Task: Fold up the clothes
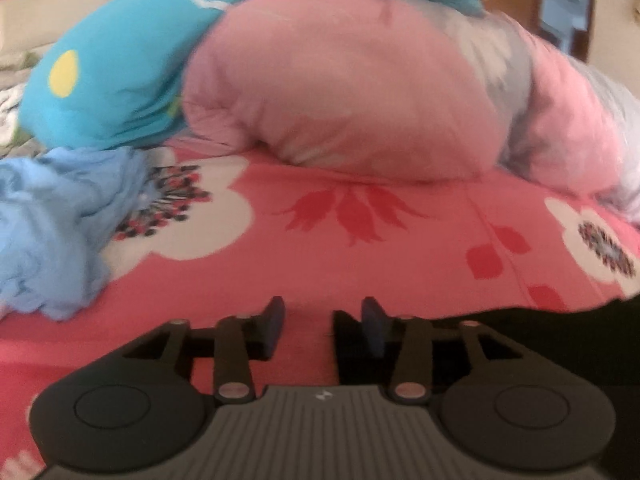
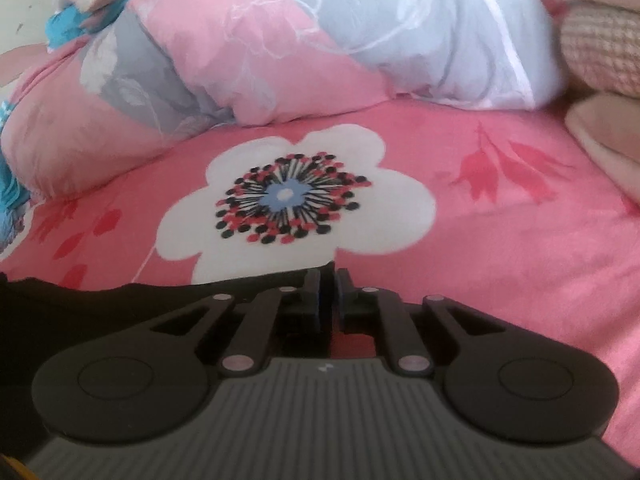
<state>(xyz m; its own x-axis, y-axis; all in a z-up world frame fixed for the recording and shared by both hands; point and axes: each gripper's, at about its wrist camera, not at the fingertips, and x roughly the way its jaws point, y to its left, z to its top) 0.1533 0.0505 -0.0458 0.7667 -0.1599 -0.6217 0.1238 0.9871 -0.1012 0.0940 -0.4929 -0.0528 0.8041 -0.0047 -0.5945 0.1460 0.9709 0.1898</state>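
Black plastic, left gripper (image 1: 323, 322): jaws parted with a clear gap, blue pads on the inner faces, nothing between them, pink cloth showing through the gap. It sits low over the bedsheet (image 1: 400, 264).

Black plastic, right gripper (image 2: 329, 292): jaws drawn close, only a thin slit between the blue pads. A black garment (image 2: 80, 312) reaches up to the fingertips; the pictures do not settle whether its edge is pinched there.

Black garment, second sighting: in the left wrist view it lies at the lower right (image 1: 560, 328), just beside that gripper's right finger, flat on the sheet with a wavy edge.

Bedsheet, pink, printed with large white flowers and red leaves: underlies both grippers and fills the middle of each view.

Light blue garment (image 1: 52, 232): crumpled in a heap on the sheet, to the left, well apart from the left gripper.

Duvet, pink and grey floral (image 1: 360, 92): bundled in a roll across the far side of the bed.

Turquoise cushion (image 1: 112, 80) with a yellow spot: leaning against the duvet's left end, behind the blue heap.

Beige knitted blanket (image 2: 600, 40): far right of the right wrist view, beside the duvet.
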